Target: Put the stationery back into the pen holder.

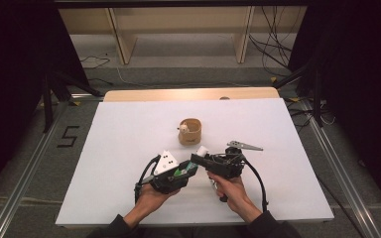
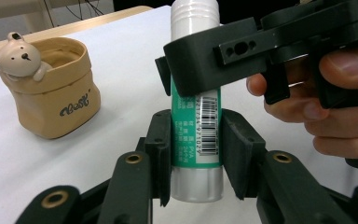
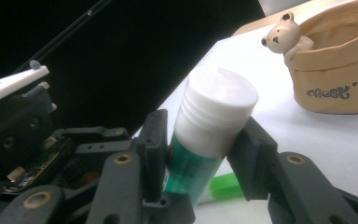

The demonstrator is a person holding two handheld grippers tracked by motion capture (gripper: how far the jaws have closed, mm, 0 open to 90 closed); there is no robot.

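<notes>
A glue stick [image 2: 196,135] with a green label and a white cap [image 3: 219,107] is held up over the front middle of the white table [image 1: 119,144]. My left gripper [image 2: 196,154] is shut on its lower body, pads pressed on the label from both sides. From the opposite side my right gripper [image 3: 200,149] grips the same stick just under the cap; in the left gripper view the right gripper [image 2: 205,60] crosses the stick's upper part. In the high view the left gripper [image 1: 188,171] and right gripper [image 1: 197,159] meet tip to tip at the glue stick [image 1: 201,149].
A small tan pouch-shaped cup with a bear figure on its rim [image 1: 190,131] stands on the table just beyond the grippers, also seen as the cup [image 2: 56,88] and the cup [image 3: 335,70]. Cables trail from both grippers toward the person.
</notes>
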